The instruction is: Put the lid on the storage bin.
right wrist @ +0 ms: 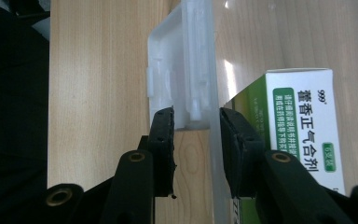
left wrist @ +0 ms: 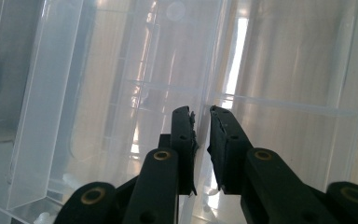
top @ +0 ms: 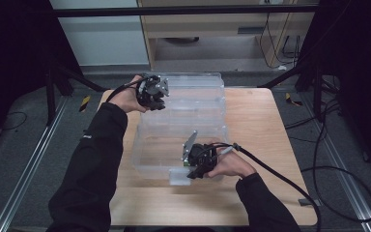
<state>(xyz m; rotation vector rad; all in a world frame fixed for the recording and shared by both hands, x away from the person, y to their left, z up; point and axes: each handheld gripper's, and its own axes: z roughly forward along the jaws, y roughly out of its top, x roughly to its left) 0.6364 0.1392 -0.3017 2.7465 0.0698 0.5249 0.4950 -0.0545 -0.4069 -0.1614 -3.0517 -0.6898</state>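
A clear plastic storage box (top: 145, 159) stands open on the wooden table, its lid (top: 198, 96) laid back behind it. My left gripper (top: 157, 104) is at the lid's left end. In the left gripper view its jaws (left wrist: 202, 116) stand close together on a thin clear edge of the lid (left wrist: 121, 93). My right gripper (top: 193, 174) is at the box's front wall. There its jaws (right wrist: 196, 121) straddle the wall and its white latch (right wrist: 177, 70), with the pads against them. A green and white medicine carton (right wrist: 303, 130) lies inside the box, just behind that wall.
The table (top: 256, 125) has bare wood to the right of the box and along its front edge. Black cables (top: 280, 179) trail off the right side to the floor. Dark frame legs stand at both back corners.
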